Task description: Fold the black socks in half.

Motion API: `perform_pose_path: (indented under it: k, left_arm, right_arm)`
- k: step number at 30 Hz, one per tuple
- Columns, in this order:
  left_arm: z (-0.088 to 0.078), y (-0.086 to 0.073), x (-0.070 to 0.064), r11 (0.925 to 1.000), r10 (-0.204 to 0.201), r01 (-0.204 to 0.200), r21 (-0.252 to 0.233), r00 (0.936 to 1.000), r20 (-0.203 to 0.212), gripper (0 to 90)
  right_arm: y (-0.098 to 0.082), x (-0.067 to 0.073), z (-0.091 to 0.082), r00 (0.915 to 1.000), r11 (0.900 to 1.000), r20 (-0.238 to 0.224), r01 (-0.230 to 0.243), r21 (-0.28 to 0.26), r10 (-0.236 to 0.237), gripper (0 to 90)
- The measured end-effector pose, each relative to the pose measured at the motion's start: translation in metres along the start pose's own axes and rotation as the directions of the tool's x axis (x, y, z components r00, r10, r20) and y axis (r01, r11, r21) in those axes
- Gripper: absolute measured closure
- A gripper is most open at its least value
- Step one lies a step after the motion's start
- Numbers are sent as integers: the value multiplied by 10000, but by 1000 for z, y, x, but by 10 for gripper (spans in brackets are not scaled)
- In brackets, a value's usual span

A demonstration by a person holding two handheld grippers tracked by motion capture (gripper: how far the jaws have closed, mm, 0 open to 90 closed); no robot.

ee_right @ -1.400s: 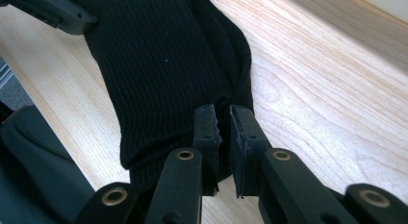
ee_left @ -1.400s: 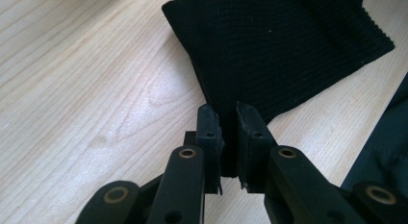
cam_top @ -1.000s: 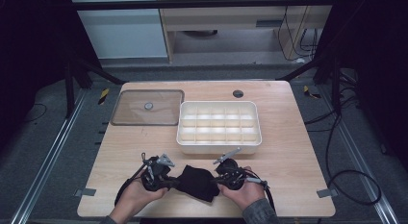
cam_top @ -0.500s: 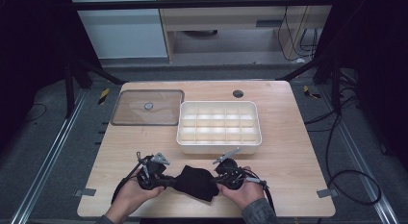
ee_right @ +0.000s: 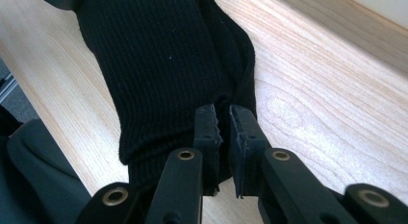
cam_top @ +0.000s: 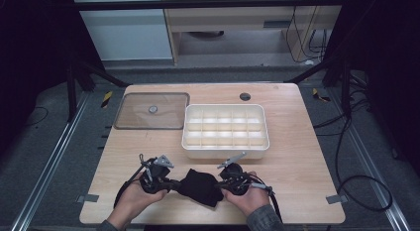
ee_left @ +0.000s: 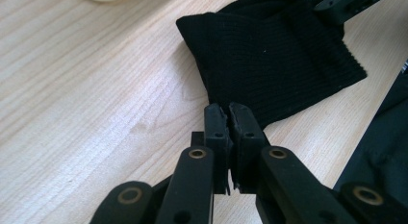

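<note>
A black ribbed knit cloth (cam_top: 200,186), much like a sock, lies on the wooden table (cam_top: 297,166) near its front edge, between my two grippers. My left gripper (cam_top: 174,184) holds the cloth's left end. Its jaws (ee_left: 226,113) are pressed together on the edge of the cloth (ee_left: 274,56). My right gripper (cam_top: 221,186) holds the right end, with its jaws (ee_right: 219,113) closed on a fold of the cloth (ee_right: 159,56). The cloth is flat and doubled over between them. A hand holds each gripper from below.
A white tray (cam_top: 225,150) divided into several compartments stands just beyond the grippers at the table's centre. A clear lid (cam_top: 133,117) with a small knob lies at the back left. A round cable hole (cam_top: 244,96) sits near the far edge.
My left gripper has shifted slightly to the left, drawing the cloth a little flatter. The right gripper has hardly moved. Both stay shut on the cloth.
</note>
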State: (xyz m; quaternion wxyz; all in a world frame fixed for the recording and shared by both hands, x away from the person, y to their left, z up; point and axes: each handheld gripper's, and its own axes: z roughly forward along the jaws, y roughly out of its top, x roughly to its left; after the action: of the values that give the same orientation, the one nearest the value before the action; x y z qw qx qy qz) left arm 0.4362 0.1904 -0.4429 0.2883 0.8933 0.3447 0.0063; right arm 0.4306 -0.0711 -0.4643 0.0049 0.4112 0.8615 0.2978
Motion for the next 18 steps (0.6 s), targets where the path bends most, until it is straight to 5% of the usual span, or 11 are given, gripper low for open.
perform_pose_path:
  k: [18]
  left_arm:
    - [1, 22, -36, 9960, 863, -850, -280, 9950, 498, 865]
  right_arm:
    - [1, 0, 3, 9999, 10000, -49, -88, -46, 88, 827]
